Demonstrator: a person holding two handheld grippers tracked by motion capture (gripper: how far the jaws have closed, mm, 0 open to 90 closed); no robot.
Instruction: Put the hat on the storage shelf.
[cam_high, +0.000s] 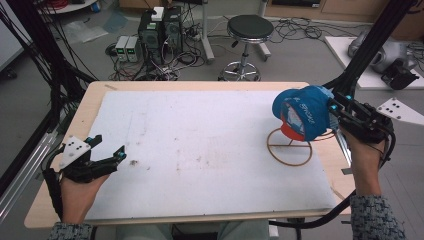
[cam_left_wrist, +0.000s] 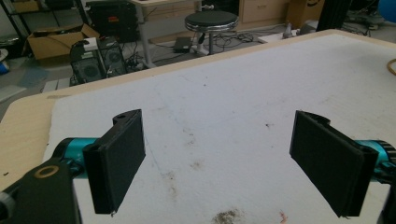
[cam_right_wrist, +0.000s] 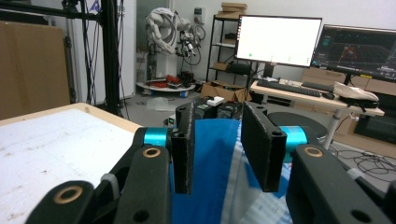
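Evenly, softly lit from overhead, faint shadows only, mild glare off the bright monitor (cam_right_wrist: 279, 41) at upper centre, soft blur on near jaws at bottom.

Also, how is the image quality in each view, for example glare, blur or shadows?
High view: even, soft light, weak shadows, slightly grainy; the blue cap stays readable. Left gripper view: the white mat is bright but not washed out, and the near black pads look a little soft. Right gripper view: the white monitor is overexposed, and the close cap fabric is blurred.
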